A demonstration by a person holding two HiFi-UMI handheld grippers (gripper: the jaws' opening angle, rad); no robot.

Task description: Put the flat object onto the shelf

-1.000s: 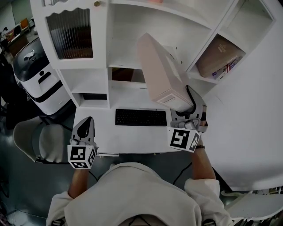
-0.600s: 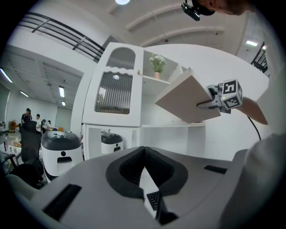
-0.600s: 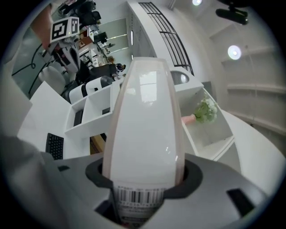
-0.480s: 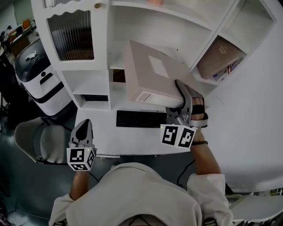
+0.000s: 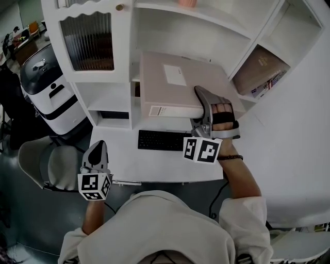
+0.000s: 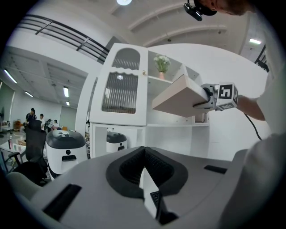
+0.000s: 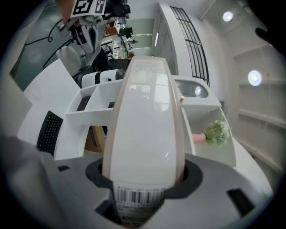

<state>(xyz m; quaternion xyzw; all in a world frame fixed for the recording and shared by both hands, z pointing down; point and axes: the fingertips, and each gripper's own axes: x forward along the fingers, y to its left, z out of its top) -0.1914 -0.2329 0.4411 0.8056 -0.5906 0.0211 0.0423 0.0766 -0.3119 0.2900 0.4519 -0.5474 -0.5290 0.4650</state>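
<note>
While the right hand-held gripper point(image 5: 205, 105) clamps the flat box point(image 5: 175, 85) by its near edge, the box hangs level above the counter's point(image 5: 124, 161) back edge, facing the shelf point(image 5: 105, 96). Sliding it in and releasing it seem left. The left hand-held gripper point(image 5: 98, 152) is closed and empty.

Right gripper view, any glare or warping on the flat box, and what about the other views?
Right gripper view: flat box bulges from wide-angle distortion, soft sheen on its face; left gripper view: ceiling lamp glares, dark rounded corners; head view: sharp, evenly lit.
</note>
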